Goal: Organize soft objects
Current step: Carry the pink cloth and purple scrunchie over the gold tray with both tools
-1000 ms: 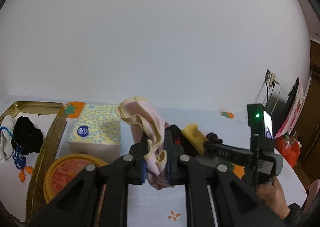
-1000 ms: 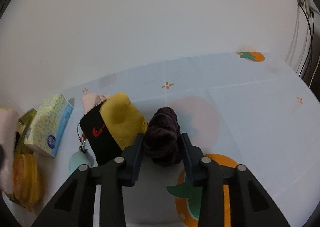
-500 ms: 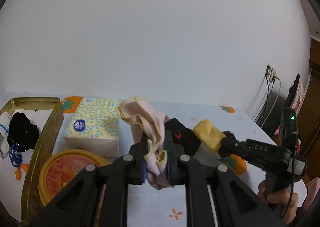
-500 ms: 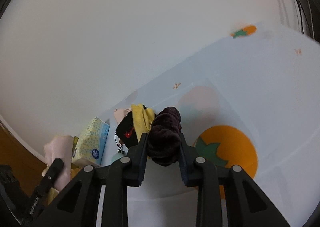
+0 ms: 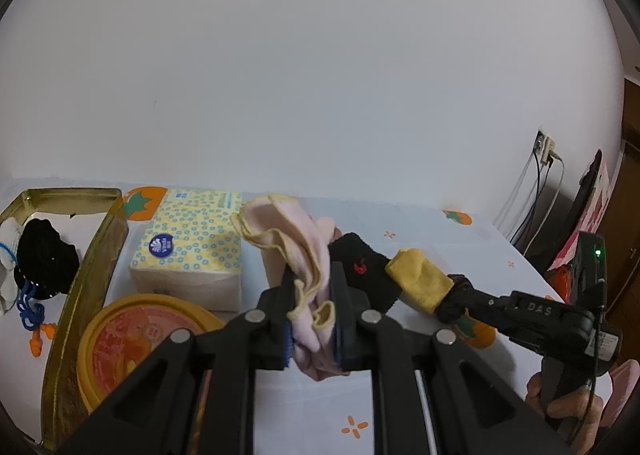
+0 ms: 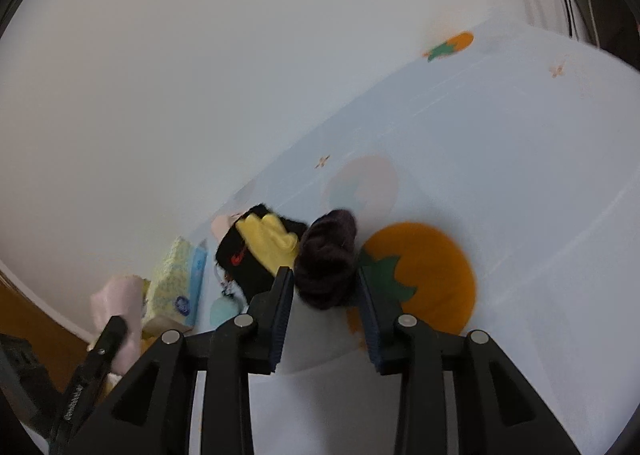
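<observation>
The left gripper (image 5: 312,319) has its jaws pinched on a pink cloth with a yellow hem (image 5: 294,243), which is bunched between the pads and lifted clear of the desk (image 5: 400,407). The right gripper (image 6: 325,309) has a dark purple scrunchie (image 6: 328,259) between its jaws; they have just been opening, and a gap shows on the right-hand side (the left pad looks close to the fabric, though contact there cannot be told). Just beside the scrunchie lie a yellow sock (image 6: 270,241) and a black sock with a red mark (image 6: 240,261), the yellow one across the black. Toward the desk's left edge sit a tissue pack (image 5: 192,243), a round yellow lid (image 5: 140,339) and a gold tin tray (image 5: 100,251) holding a black soft item (image 5: 44,259). A hand (image 5: 568,407) grips the right gripper's handle at the desk's right side.
</observation>
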`<state>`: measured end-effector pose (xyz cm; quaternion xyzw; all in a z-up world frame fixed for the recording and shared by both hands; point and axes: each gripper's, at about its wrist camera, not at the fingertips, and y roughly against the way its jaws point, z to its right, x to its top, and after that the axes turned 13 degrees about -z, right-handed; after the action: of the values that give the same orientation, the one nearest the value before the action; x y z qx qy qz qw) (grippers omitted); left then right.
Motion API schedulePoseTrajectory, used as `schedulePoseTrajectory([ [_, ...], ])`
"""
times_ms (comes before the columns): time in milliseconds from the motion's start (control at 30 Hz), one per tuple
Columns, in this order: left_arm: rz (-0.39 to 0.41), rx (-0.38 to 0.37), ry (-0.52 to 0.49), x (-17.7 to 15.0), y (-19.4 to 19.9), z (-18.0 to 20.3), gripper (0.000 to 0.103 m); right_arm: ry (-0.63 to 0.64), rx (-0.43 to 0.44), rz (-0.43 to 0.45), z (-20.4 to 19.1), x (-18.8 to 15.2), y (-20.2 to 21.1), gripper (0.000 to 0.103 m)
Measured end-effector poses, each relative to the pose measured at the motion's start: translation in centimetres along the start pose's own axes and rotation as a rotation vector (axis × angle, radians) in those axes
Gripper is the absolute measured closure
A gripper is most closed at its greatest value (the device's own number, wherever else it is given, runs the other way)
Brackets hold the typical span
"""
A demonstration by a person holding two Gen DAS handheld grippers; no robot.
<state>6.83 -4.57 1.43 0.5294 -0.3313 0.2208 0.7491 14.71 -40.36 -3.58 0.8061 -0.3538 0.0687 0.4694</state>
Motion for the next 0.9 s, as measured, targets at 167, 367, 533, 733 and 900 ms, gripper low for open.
schedulePoseTrajectory([
  [167, -0.003, 0.002, 0.001, -0.1, -0.1, 0.0, 0.09, 0.066, -0.056, 0.002, -1.0, 0.3, -0.8, 0.068],
  [367, 0.002, 0.006, 0.001, -0.1, -0.1, -0.1, 0.09, 0.102, -0.061, 0.01, -1.6, 1.7, -1.6, 0.068],
  [533, 0.004, 0.009, 0.008, -0.1, -0.1, -0.2, 0.089, 0.092, -0.073, -0.035, -1.2, 1.8, -2.6, 0.068],
  [733, 0.005, 0.025, 0.01, -0.2, -0.1, -0.1, 0.089, 0.088, -0.082, 0.12, -1.2, 0.8, 1.3, 0.077],
  [900, 0.016, 0.025, -0.003, -0.2, -0.1, 0.1, 0.089, 0.099, -0.067, 0.202, -1.5, 0.0, 3.0, 0.077],
])
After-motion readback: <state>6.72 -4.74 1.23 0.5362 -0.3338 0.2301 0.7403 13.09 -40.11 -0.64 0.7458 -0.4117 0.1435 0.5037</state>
